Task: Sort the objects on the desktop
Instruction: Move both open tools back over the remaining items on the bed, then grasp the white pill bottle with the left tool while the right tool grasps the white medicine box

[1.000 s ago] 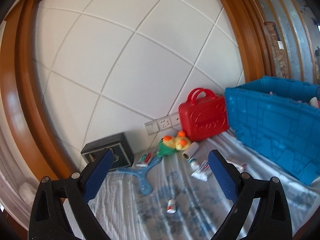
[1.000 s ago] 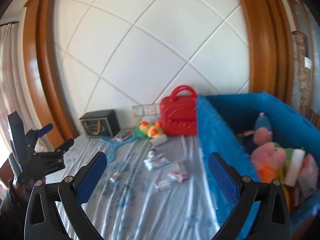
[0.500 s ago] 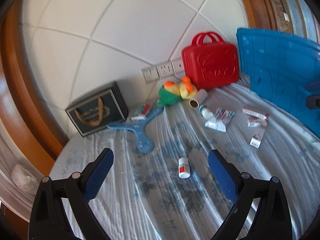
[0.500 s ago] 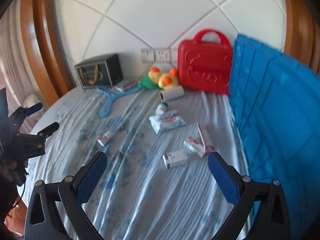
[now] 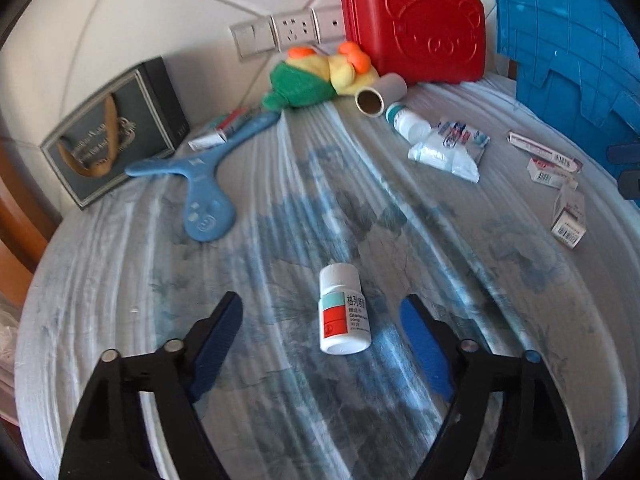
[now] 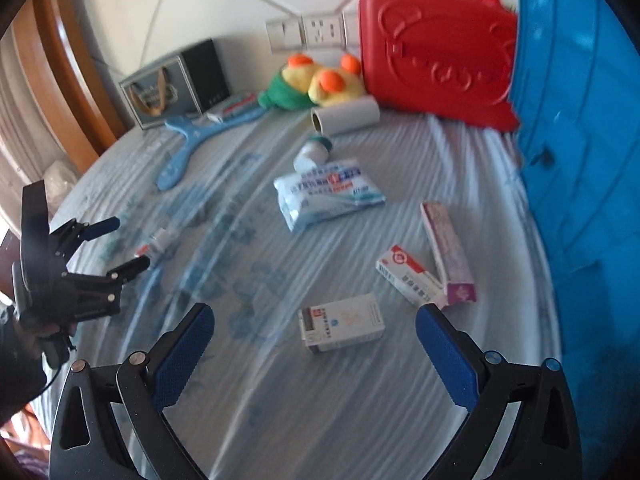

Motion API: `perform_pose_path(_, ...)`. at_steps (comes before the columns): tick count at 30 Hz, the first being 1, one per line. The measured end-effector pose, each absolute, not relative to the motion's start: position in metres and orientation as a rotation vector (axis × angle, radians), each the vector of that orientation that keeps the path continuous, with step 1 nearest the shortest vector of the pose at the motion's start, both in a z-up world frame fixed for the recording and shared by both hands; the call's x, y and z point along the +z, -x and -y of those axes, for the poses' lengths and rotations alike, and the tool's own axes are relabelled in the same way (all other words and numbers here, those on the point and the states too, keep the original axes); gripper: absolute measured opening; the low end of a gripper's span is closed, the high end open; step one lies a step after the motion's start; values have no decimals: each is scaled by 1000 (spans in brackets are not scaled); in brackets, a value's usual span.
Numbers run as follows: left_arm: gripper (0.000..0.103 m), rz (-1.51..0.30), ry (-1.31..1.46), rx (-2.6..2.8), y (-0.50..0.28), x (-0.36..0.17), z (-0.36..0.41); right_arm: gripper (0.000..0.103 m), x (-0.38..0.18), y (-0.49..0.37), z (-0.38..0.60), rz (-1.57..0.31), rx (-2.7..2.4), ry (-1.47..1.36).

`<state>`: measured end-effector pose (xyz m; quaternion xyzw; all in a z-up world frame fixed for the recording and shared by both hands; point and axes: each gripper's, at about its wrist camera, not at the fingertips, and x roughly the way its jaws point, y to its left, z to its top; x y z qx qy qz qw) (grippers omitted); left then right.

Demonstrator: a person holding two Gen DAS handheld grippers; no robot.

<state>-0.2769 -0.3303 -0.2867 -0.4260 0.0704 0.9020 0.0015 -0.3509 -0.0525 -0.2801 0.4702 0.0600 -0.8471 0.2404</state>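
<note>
Two claws over the bed: left claw [image 5: 322, 312] spread but just been closing around one pill bottle [image 5: 344, 310], untouched; right claw [image 6: 316, 322] spread above three small boxes [image 6: 342, 323].

I see white padded wall [image 5: 132, 20] behind, seams crossing it in diagonals. Socket strip [image 5: 288, 34] low on wall. Curved brown wood frame [image 6: 68, 80] at left edge. Surface is bed, pale sheet [image 5: 320, 208] with blue floral print, wrinkled. Bright daylight, glare on sheet.
</note>
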Motion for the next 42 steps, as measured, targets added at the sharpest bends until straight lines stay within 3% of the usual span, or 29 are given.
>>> perform_pose_path(3, 67, -215, 1397, 2787, 286, -305, 331, 102, -295, 359, 53, -168, -2291, -1302)
perform_pose_path(7, 66, -89, 1372, 2783, 289, -308, 342, 102, -311, 366, 57, -200, -2266, -1308)
perform_pose_path(11, 66, -118, 1342, 2783, 289, -310, 341, 98, -326, 375, 65, -260, -2253, -1326)
perform_pose_path(13, 66, -96, 1340, 2775, 289, -310, 343, 94, -333, 377, 69, -302, -2248, -1337)
perform_pose_path(15, 66, -59, 1343, 2761, 290, -311, 347, 81, -337, 379, 70, -319, -2235, -1354)
perform_pose_path(17, 66, -35, 1346, 2752, 291, -312, 350, 75, -344, 380, 74, -360, -2221, -1371)
perform_pose_path(18, 66, -37, 1345, 2752, 291, -312, 349, 64, -347, 380, 75, -377, -2214, -1376)
perform_pose_path(19, 66, -49, 1345, 2753, 291, -312, 348, 63, -348, 379, 77, -400, -2222, -1376)
perform_pose_path(20, 64, -57, 1345, 2755, 291, -312, 347, 62, -348, 379, 77, -399, -2222, -1385)
perform_pose_path(24, 30, -82, 1343, 2717, 287, -310, 336, 61, -345, 379, 75, -383, -2243, -1421)
perform_pose_path(25, 28, -101, 1349, 2708, 286, -309, 333, 61, -342, 377, 74, -369, -2246, -1418)
perform_pose_path(34, 27, -80, 1341, 2716, 262, -290, 341, 61, -317, 361, 73, -332, -2286, -1374)
perform_pose_path(42, 27, -172, 1108, 2778, 248, -205, 319, 61, -232, 327, 74, -247, -2362, -1192)
